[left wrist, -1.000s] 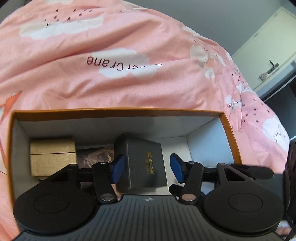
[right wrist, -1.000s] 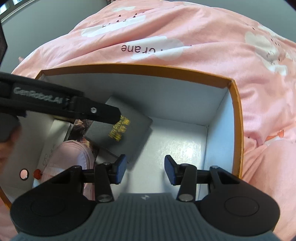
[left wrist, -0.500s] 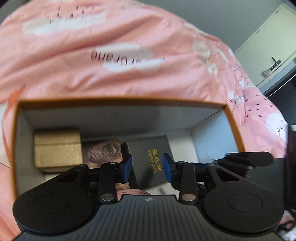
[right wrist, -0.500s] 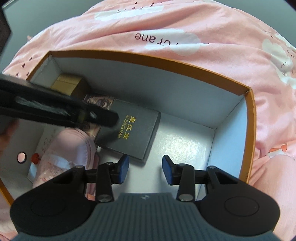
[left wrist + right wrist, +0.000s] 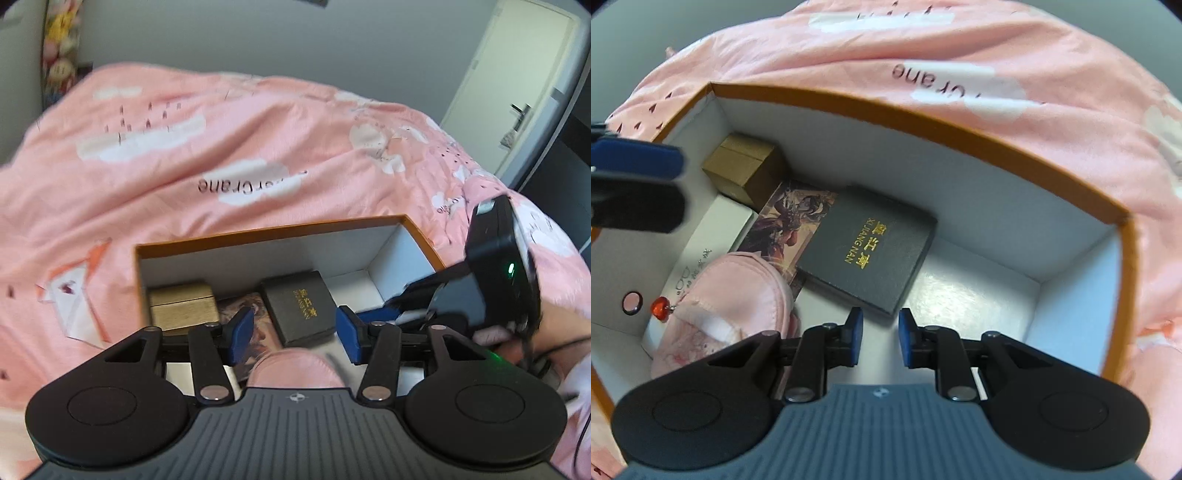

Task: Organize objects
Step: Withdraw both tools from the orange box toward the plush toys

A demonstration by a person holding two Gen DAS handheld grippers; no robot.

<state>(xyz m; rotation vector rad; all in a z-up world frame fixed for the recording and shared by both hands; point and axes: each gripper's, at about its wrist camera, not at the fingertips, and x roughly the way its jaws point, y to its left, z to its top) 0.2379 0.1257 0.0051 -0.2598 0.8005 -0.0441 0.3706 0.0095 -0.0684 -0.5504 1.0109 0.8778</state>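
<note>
Left wrist view: pink duvet (image 5: 184, 177) with cloud print covers the bed; on it sits an orange-rimmed box (image 5: 258, 236) with white interior. Left gripper (image 5: 294, 334) hangs above the box's near side, blue fingers (image 5: 242, 330) wide apart, holding nothing and touching nothing. Right gripper (image 5: 384, 315) enters from the right, reaching into the box; its body and the hand behind it are partly cut off and blurred.

Right wrist view: orange-rimmed box (image 5: 923, 118) fills the frame. Right gripper (image 5: 880, 341) hangs inside the box over the bare white floor, fingers (image 5: 855, 338) parted by a narrow gap, empty, just short of the near corner of the black case.

Contents, largest first:
- black case (image 5: 871, 247) with gold lettering, lying flat near the middle.
- pink fabric item (image 5: 735, 302), near left, partly hidden by the gripper; its kind is hard to make out.
- illustrated card (image 5: 786, 221), flat, partly under the black case and the pink item.
- white box (image 5: 713, 236), mostly covered.
- gold box (image 5: 746, 170), far left corner.
- red bead (image 5: 659, 307), beside the pink item.
</note>
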